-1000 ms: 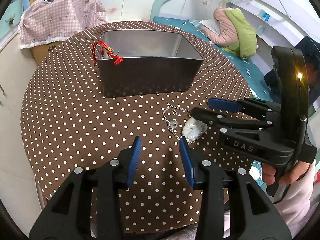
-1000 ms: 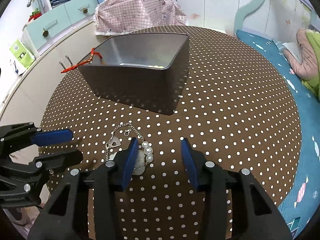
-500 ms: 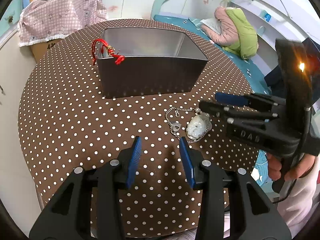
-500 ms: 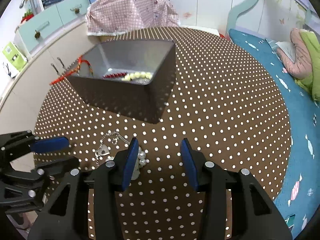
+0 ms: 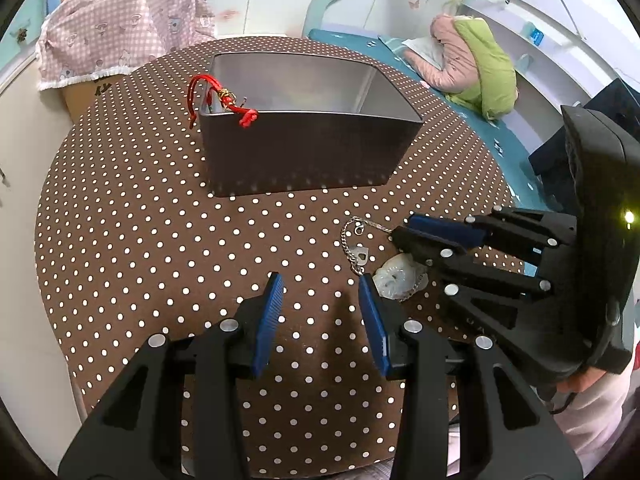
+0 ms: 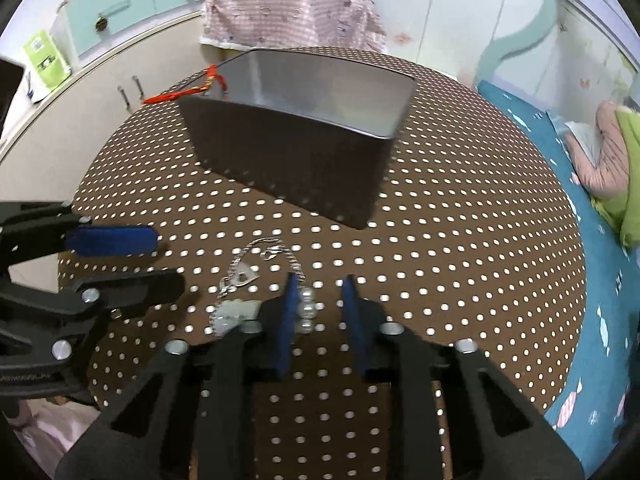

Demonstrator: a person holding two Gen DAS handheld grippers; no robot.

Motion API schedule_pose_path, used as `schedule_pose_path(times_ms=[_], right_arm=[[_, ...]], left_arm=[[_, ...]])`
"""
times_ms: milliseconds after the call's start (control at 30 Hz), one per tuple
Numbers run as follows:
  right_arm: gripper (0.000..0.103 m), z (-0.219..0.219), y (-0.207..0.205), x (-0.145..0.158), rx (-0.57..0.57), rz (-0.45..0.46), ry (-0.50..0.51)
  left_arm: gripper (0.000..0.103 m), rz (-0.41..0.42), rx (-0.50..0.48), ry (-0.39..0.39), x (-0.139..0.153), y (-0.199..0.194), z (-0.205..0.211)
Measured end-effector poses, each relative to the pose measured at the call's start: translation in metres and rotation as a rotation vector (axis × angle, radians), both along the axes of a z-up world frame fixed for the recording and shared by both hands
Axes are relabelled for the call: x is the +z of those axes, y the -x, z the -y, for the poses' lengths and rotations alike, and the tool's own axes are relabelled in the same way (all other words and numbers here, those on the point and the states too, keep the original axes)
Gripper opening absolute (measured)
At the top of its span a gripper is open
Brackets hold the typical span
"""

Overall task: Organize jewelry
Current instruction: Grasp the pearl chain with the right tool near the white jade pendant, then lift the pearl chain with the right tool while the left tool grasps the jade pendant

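A grey metal box (image 5: 304,152) (image 6: 304,152) stands mid-table with a red cord bracelet (image 5: 224,100) (image 6: 180,94) draped over its left rim. A silver chain with a heart charm (image 5: 358,248) (image 6: 244,276), a white carved pendant (image 5: 396,280) (image 6: 234,314) and pearls (image 6: 307,308) lie on the cloth in front of it. My left gripper (image 5: 322,312) (image 6: 124,260) is open and empty, left of the jewelry. My right gripper (image 6: 318,312) (image 5: 416,236) is open, low over the pearls, with its left finger (image 6: 290,312) beside them.
The round table has a brown polka-dot cloth (image 5: 140,240) (image 6: 460,240). A pink checked cover (image 5: 120,40) (image 6: 288,12) lies behind it. A bed with a teal sheet (image 6: 592,280) and a pink and green bundle (image 5: 472,60) is on the right. Cabinets (image 6: 120,60) stand on the left.
My right gripper rose and pulled back, then dropped low again over the pearls and pendant, its jaws a little narrower. My left gripper barely moved. The jewelry stayed on the cloth.
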State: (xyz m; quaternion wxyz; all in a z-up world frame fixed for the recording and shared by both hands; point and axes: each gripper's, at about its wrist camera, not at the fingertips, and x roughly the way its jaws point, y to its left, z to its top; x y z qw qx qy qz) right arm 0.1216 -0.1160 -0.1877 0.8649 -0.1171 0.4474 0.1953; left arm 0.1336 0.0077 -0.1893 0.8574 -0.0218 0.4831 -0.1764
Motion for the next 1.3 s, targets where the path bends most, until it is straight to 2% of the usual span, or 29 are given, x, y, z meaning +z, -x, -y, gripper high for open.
schedule_pose_path(times_ms=[167,267,467,767,800,833,933,1100,1200,1267,1300], right_arm=[[0.008,0.003,-0.004,0.002,-0.019,-0.012,-0.012],[0.008,0.009,-0.003,0.014,-0.021,0.000,-0.063],[0.007,0.023,0.007,0.056,-0.013,0.086,-0.165],[0.007,0.032,0.015,0.097,-0.031,0.203,-0.195],[0.007,0.035,0.017,0.097,-0.037,0.207,-0.197],[0.007,0.037,0.016,0.097,-0.044,0.211,-0.197],[0.007,0.044,0.013,0.093,-0.066,0.203,-0.203],[0.007,0.055,0.011,0.081,-0.091,0.170,-0.210],[0.007,0.062,0.009,0.076,-0.104,0.154,-0.214],[0.007,0.065,0.005,0.072,-0.116,0.142,-0.217],[0.007,0.069,0.007,0.071,-0.120,0.139,-0.218]], left_arm=[[0.040,0.003,0.000,0.003,0.000,0.001,-0.002],[0.040,0.009,-0.002,0.003,0.002,0.002,-0.003],[0.040,0.025,-0.009,0.004,0.008,0.004,-0.001],[0.042,0.045,-0.058,-0.006,0.012,0.004,0.020],[0.051,0.054,-0.078,-0.004,0.013,0.004,0.025],[0.056,0.062,-0.099,0.002,0.012,0.004,0.030],[0.056,0.059,-0.148,-0.011,0.007,0.000,0.051],[0.057,0.039,-0.156,-0.048,-0.007,-0.014,0.076],[0.067,0.053,-0.158,-0.086,-0.013,-0.018,0.089],[0.065,0.073,-0.162,-0.143,-0.016,-0.017,0.097],[0.058,0.084,-0.163,-0.175,-0.017,-0.016,0.100]])
